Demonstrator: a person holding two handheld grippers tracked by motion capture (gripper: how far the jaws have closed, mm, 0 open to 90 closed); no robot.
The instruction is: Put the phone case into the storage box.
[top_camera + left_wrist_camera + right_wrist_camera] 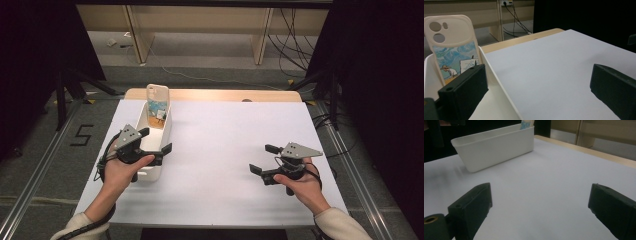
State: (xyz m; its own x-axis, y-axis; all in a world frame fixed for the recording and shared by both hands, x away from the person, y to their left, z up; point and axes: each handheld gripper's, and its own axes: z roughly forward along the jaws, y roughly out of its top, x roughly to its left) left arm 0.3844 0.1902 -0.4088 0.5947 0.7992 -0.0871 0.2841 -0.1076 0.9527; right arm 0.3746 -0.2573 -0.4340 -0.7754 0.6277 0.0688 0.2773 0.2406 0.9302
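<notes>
left gripper [156, 141]: jaws spread wide, gripping nothing, straddling the right wall of a white plastic bin [165, 131], one jaw inside it, the other out over the white tabletop [225, 150]. held by the left hand [120, 170] at the bin's near end. cream phone case [158, 104] with a cartoon print standing upright against the bin's far end, camera cutouts at top. right gripper [261, 159]: jaws likewise parted and empty, low over bare tabletop, well apart from the bin, held in the right hand [300, 184].
</notes>
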